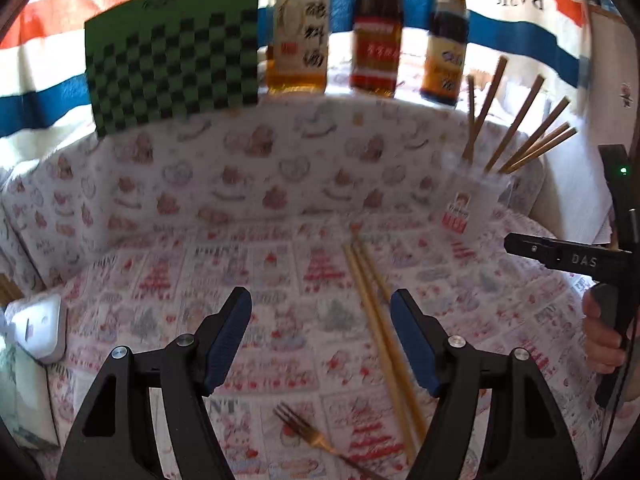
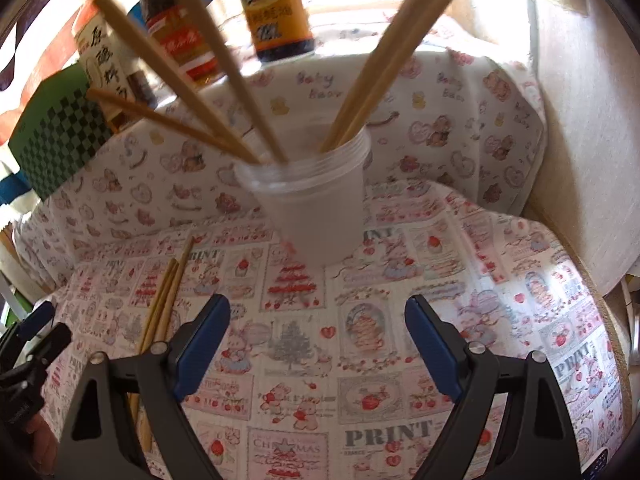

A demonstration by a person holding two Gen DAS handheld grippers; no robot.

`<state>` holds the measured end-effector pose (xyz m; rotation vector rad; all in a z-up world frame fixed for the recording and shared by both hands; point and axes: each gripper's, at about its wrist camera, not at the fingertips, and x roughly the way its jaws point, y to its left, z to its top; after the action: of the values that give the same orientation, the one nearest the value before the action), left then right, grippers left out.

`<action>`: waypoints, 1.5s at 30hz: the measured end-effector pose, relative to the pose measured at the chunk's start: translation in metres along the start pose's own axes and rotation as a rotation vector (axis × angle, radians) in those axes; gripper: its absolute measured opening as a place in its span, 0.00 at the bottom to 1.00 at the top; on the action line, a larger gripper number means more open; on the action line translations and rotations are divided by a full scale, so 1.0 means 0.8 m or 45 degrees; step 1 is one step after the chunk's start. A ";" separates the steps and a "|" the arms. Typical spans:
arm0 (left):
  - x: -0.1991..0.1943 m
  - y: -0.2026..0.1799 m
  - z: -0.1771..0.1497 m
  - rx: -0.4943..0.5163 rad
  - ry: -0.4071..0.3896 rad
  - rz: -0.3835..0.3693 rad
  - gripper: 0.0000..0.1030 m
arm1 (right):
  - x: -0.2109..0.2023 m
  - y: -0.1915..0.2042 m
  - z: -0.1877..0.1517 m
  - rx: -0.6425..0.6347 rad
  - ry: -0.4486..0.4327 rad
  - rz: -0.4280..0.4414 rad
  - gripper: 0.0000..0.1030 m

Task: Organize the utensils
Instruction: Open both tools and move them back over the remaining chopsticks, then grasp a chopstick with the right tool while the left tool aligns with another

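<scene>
At the far left edge of the left wrist view a white box [image 1: 38,326] lies on the patterned cloth [image 1: 240,272], well clear of the work. The left gripper [image 1: 321,338] hangs over the cloth with its jaws spread and nothing between them; the loose chopsticks [image 1: 376,312] lie flat just inside its right pad [image 1: 412,344], running away toward the cup. If the jaws close from here, the pads may catch only one or two sticks off-centre, and the rest could roll or fan out across the cloth. A fork [image 1: 308,428] lies nearer the camera, low between the gripper's arms, close enough that a downward reach might knock it or drag it along. Further right stands the clear cup [image 1: 476,204], already holding several chopsticks [image 1: 516,124] that splay outward; they lean wide, so a new bundle pushed in at an angle could lever them out or tip the light cup over. In the right wrist view the right gripper [image 2: 318,346] hovers before that cup [image 2: 316,204] with jaws spread and empty, not steadying it, and it sits near enough that both hands could collide there. The bottles [image 1: 376,36] behind are well apart.
</scene>
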<state>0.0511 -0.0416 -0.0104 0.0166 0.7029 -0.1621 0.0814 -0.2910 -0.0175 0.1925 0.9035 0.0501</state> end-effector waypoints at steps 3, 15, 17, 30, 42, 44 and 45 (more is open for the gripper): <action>0.016 0.011 -0.005 -0.124 0.150 -0.026 0.69 | 0.006 0.014 -0.009 -0.057 0.041 -0.020 0.85; 0.035 -0.023 -0.030 0.006 0.292 -0.083 0.52 | 0.015 0.032 -0.024 -0.116 0.083 0.015 0.85; 0.036 -0.028 -0.033 0.021 0.300 -0.092 0.52 | 0.019 0.033 -0.025 -0.112 0.115 0.063 0.85; -0.015 0.025 0.000 -0.149 0.018 0.129 0.52 | 0.014 0.125 -0.074 -0.491 0.181 0.300 0.85; -0.013 0.018 -0.002 -0.125 0.003 0.169 0.54 | 0.023 0.138 -0.088 -0.559 0.168 0.152 0.80; -0.013 0.018 -0.002 -0.114 -0.006 0.186 0.54 | 0.022 0.138 -0.088 -0.560 0.157 0.126 0.76; -0.013 0.017 -0.003 -0.108 -0.011 0.194 0.54 | 0.021 0.136 -0.087 -0.556 0.140 0.103 0.70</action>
<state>0.0437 -0.0268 -0.0056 -0.0120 0.6969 0.0138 0.0413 -0.1720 -0.0518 -0.1826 0.9718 0.3327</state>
